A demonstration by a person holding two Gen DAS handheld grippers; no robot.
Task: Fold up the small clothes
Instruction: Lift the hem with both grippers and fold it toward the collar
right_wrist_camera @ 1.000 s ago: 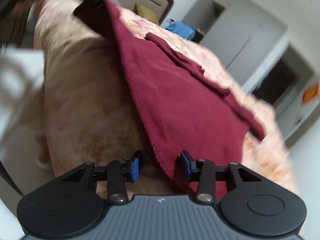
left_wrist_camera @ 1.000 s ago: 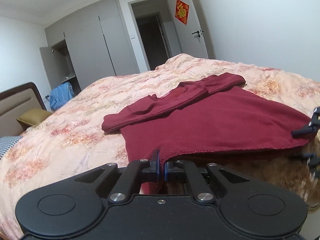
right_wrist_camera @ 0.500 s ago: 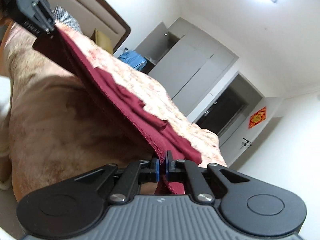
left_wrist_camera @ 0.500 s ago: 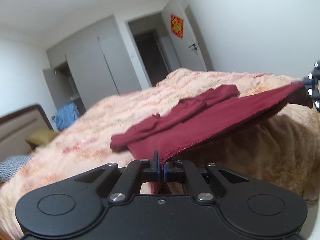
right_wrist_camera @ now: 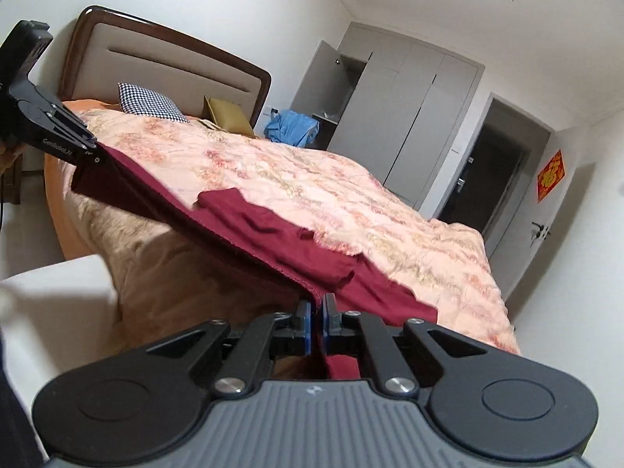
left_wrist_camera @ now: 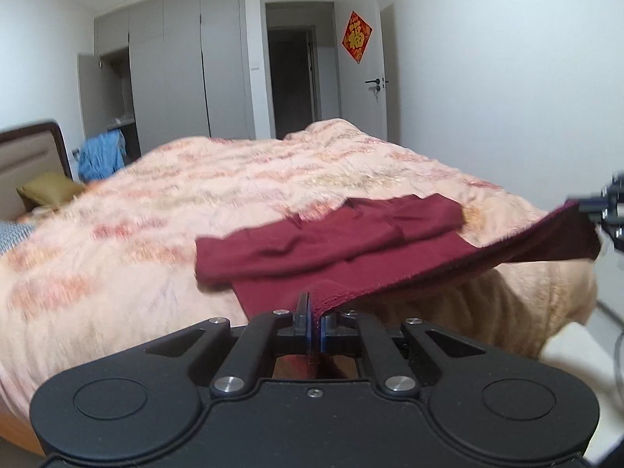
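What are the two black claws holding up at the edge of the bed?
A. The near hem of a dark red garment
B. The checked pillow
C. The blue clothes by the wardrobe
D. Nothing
A: the left gripper and right gripper each pinch a corner of the dark red garment, its hem stretched between them.

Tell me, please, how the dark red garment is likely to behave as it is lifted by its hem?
Likely floppy: the dark red garment bends where it leaves the bed, though its hem looks taut between the left claw and right claw. Probably light: the pinched corners alone hold it. Its folded-over sleeves might slide.
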